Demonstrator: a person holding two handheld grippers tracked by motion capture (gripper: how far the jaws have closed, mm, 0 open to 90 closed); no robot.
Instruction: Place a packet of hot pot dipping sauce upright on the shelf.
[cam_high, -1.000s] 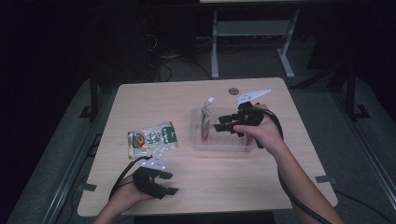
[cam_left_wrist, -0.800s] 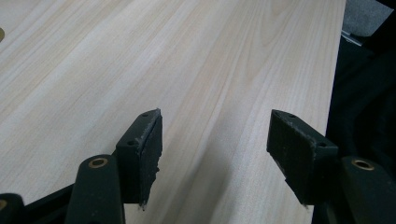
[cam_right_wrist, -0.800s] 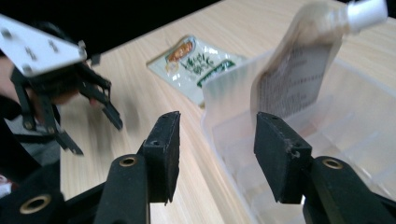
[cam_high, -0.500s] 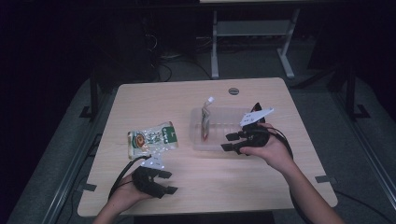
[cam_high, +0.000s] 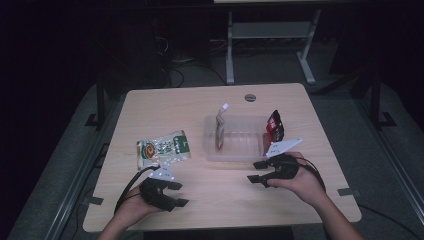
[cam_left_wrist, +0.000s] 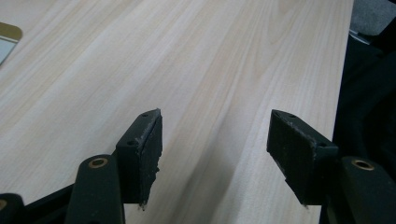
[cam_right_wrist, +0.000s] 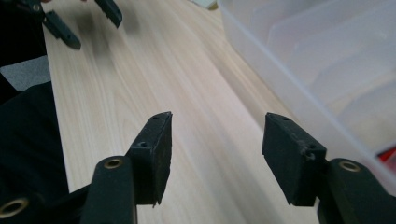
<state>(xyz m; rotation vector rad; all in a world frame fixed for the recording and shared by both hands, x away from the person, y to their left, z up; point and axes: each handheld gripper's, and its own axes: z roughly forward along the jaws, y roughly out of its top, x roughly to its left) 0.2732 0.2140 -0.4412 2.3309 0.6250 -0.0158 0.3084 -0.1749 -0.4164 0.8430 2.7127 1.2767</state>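
Your right tongs (cam_high: 256, 171) have just been spreading, nothing between them, low over the worktop (cam_high: 220, 192) just in front of the clear tray (cam_high: 235, 152). A red packet (cam_high: 274, 126) and a slim pouch (cam_high: 219, 131) stand in the tray. Your left tongs (cam_high: 178, 194) gape empty near the green snack bag (cam_high: 164, 148).

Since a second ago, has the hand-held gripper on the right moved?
Yes. The right hand-held gripper came back from over the clear bin toward the table's near edge.
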